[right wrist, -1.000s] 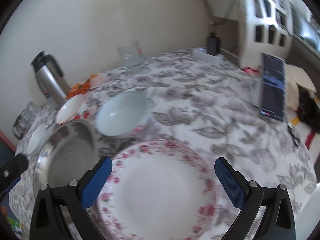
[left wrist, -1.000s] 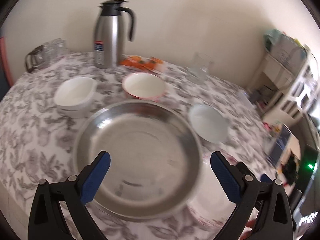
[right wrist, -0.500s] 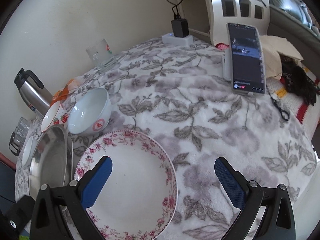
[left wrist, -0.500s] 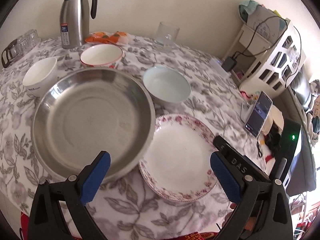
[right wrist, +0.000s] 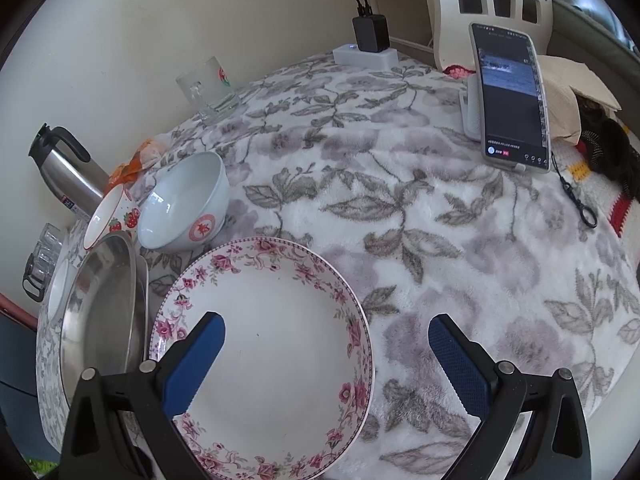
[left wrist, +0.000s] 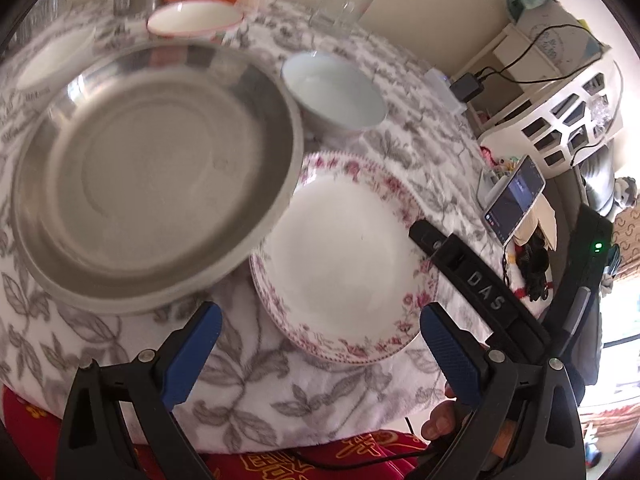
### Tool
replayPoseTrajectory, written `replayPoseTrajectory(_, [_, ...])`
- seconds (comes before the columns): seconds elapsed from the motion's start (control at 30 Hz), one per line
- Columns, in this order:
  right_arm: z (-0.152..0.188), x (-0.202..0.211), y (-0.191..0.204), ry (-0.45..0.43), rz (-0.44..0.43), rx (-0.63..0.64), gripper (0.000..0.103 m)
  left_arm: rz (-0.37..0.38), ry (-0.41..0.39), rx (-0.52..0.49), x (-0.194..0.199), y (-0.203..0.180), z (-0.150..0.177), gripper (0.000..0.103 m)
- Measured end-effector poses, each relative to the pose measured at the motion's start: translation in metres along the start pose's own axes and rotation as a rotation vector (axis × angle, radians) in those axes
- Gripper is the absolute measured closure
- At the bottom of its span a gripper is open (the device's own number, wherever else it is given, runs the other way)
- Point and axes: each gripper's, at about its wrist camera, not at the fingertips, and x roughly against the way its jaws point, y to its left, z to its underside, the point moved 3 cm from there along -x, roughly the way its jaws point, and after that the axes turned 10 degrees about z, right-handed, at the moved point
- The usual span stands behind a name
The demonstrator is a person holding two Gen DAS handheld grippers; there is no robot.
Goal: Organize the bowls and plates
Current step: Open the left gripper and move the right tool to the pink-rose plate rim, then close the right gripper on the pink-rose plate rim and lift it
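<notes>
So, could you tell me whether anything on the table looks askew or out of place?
The steel pan overlaps the rim of the floral plate rather than sitting clear of it. Nothing looks spilled or broken.

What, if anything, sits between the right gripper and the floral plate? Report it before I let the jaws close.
Nothing visible. The right gripper is open with the floral plate directly beneath its fingers, the plate's near right rim between them. The steel basin lies at the plate's left edge, the pale blue bowl behind it; neither blocks the way.
</notes>
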Motion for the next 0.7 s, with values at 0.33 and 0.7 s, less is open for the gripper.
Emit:
replayPoseTrajectory(0.33, [0.005,-0.012,0.0,0.047,0.001,-0.001,0.013,-0.039,0.001,0.085,-0.019,0.021,-0.001,0.016])
replayPoseTrajectory(0.7, [0.006,-0.022,-0.002,0.067,-0.026,-0.013,0.043,-0.052,-0.021,0.168,-0.03,0.044,-0.005,0.061])
